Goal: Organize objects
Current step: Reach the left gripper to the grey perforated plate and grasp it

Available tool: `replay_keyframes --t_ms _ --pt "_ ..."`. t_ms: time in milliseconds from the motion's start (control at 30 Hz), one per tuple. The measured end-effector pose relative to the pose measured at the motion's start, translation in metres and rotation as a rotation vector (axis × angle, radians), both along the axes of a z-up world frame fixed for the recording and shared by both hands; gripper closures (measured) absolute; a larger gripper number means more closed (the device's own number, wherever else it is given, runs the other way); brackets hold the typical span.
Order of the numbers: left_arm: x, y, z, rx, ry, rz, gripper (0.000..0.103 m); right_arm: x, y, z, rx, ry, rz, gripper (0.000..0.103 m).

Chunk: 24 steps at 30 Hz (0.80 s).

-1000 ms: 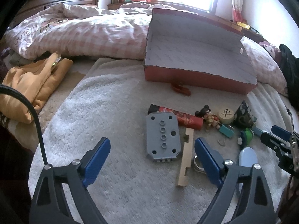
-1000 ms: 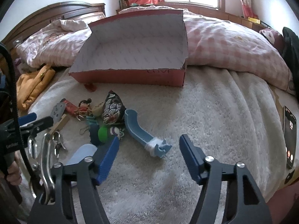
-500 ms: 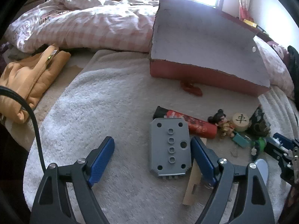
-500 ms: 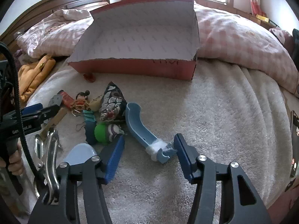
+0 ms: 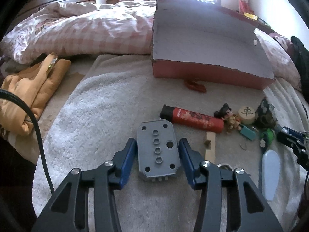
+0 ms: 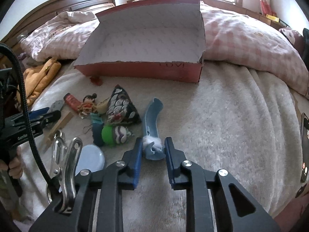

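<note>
Both grippers have just been closing: the left gripper (image 5: 157,150) clamps the grey plate (image 5: 156,150), the right gripper (image 6: 153,150) pinches the blue handle (image 6: 151,121). Nothing lies in the red box (image 6: 146,71) yet; every item remains on the towel (image 6: 231,116).

Black gripper (image 5: 157,150), blue jaws, silver screws, black cable (image 5: 32,123).

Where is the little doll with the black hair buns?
In the right wrist view the doll lies left of centre on the blanket, between the red lighter and the patterned pouch.
</note>
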<state>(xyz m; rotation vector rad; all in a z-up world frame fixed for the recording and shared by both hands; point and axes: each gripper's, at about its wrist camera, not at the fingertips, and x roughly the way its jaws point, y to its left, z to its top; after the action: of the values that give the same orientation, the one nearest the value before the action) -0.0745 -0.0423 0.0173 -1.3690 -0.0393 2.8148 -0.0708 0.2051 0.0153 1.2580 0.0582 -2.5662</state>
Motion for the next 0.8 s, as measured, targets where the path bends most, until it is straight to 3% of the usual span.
replay_keyframes --t_ms 167,367,667,800 --pt "0.014 0.004 0.001 0.011 -0.019 -0.046 0.057 0.012 0.009 0.0 -0.041 -0.055 -0.004 0.08" --pt "0.022 0.01 0.0 -0.006 -0.024 -0.066 0.057 0.02 0.007 -0.001 -0.019 -0.052 0.011 0.08" --pt "0.022 0.002 0.002 0.029 -0.052 -0.076 0.052 0.014 0.002 0.002 -0.038 -0.028 0.016 0.061" --pt "0.024 0.001 0.001 0.011 -0.056 -0.077 0.047 0.01 0.001 0.004 -0.035 -0.019 0.014 0.06"
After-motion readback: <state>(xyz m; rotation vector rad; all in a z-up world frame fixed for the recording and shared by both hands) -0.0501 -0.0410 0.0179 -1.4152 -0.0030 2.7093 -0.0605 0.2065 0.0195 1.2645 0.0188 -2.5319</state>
